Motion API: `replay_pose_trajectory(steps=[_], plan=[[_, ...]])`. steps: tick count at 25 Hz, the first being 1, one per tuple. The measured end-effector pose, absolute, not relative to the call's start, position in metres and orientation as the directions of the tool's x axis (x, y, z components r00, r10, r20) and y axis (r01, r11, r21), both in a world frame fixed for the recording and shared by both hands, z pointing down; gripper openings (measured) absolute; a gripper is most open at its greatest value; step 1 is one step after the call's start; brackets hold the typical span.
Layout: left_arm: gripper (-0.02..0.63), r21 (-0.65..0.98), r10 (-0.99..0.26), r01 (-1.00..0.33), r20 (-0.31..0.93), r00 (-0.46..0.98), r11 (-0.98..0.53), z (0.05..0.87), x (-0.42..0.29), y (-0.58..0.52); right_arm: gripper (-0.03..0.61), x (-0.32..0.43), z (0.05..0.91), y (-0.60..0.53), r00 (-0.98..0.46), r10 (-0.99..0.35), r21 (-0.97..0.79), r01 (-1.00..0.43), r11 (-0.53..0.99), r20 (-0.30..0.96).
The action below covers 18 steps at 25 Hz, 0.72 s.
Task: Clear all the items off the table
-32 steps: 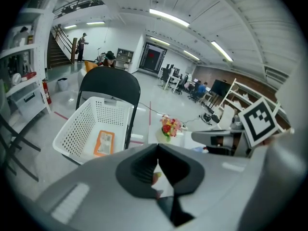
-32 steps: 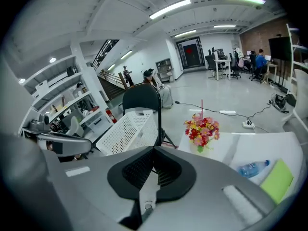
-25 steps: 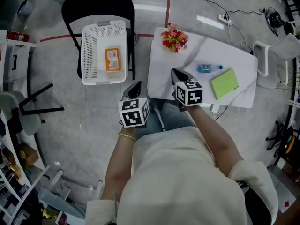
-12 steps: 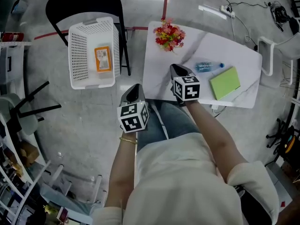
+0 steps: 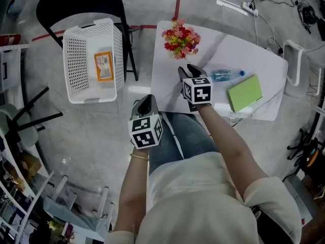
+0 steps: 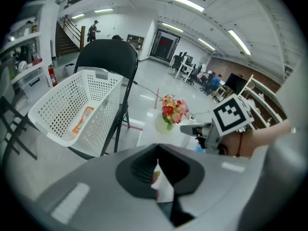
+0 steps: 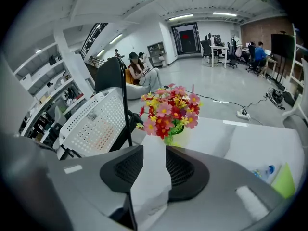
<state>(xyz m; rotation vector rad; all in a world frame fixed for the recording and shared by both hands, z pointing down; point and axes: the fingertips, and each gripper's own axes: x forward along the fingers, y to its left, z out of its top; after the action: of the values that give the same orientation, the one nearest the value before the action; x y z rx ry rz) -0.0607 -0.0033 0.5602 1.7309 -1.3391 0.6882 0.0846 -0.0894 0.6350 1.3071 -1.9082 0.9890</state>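
Observation:
A bouquet of red, pink and yellow flowers (image 5: 180, 38) stands at the far left of the white table (image 5: 244, 52). A water bottle (image 5: 226, 74) and a green notebook (image 5: 245, 93) lie to its right. My right gripper (image 5: 187, 70) hangs over the table just short of the flowers (image 7: 169, 110). Its jaws have just been opening and stand apart with nothing between them. My left gripper (image 5: 146, 103) is shut and empty, off the table's near left corner, over the floor. In the left gripper view the flowers (image 6: 174, 110) show ahead.
A white perforated basket (image 5: 68, 70) sits on a black folding chair (image 5: 76, 4) left of the table, with an orange packet (image 5: 104, 66) inside. A white chair (image 5: 299, 60) stands at the table's right end. Shelving lines the far left.
My right gripper has crept nearer the flowers and its jaws have parted. The left gripper stays shut and has sunk a little beside the table's corner.

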Motion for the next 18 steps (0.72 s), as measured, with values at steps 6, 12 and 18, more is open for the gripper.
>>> replay_pose_trajectory(steps=[6,12,18], plan=[[0.009,0.278,-0.480,-0.956,0.828,0.289,-0.096,0.582,-0.053,-0.019,0.211,0.082,0.668,-0.105,-0.307,-0.454,-0.225,-0.948,0.226,0.837],[0.009,0.290,-0.468,-0.953,0.832,0.298,-0.090,0.596,-0.048,-0.030,0.297,0.086,0.697,-0.123,-0.272,-0.461,-0.198,-0.959,0.202,0.845],[0.009,0.304,-0.437,-0.950,0.847,0.303,-0.070,0.612,-0.044,-0.026,0.373,0.084,0.716,-0.143,-0.269,-0.479,-0.200,-0.961,0.192,0.836]])
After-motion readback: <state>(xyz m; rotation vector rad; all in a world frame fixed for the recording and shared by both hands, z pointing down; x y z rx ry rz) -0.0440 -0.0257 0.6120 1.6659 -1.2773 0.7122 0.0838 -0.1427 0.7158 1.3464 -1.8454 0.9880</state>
